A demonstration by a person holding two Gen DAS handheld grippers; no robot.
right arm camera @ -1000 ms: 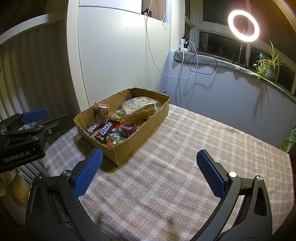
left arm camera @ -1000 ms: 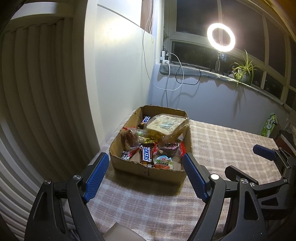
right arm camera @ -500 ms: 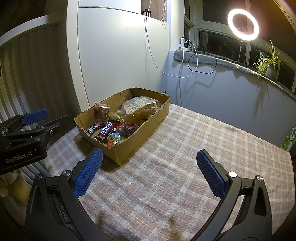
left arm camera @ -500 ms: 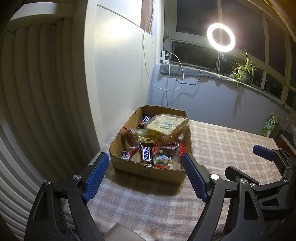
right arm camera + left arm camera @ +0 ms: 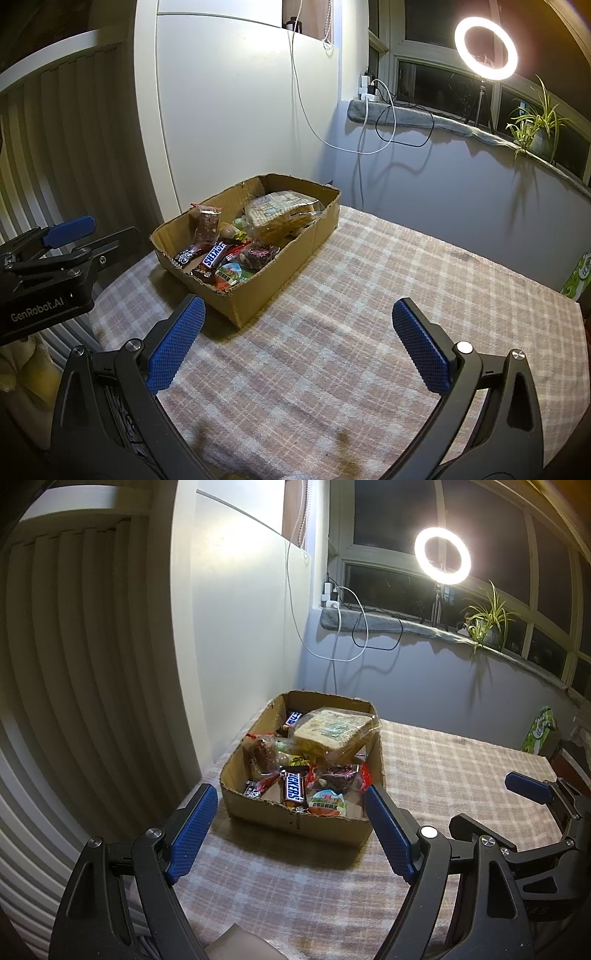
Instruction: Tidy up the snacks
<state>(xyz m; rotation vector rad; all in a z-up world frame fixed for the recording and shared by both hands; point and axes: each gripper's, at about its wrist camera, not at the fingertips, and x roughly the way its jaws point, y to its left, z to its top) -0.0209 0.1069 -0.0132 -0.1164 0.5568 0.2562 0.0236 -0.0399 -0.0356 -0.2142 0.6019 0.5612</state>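
Observation:
A cardboard box (image 5: 258,814) (image 5: 295,258) sits on the checked tablecloth near the wall. It holds several snacks: a bagged sandwich bread (image 5: 332,729) (image 5: 284,210) on top, a Snickers bar (image 5: 293,788) (image 5: 214,254), a brown cake in clear wrap (image 5: 262,755) (image 5: 205,221) and a green-and-red packet (image 5: 327,805) (image 5: 229,275). My left gripper (image 5: 288,829) is open and empty, just in front of the box. My right gripper (image 5: 295,343) is open and empty, over the cloth to the right of the box.
The checked tablecloth (image 5: 369,314) covers the table. A white wall panel (image 5: 236,627) stands behind the box. A green packet (image 5: 537,731) stands at the table's far right edge. A ring light (image 5: 485,48) and a potted plant (image 5: 539,125) are on the windowsill.

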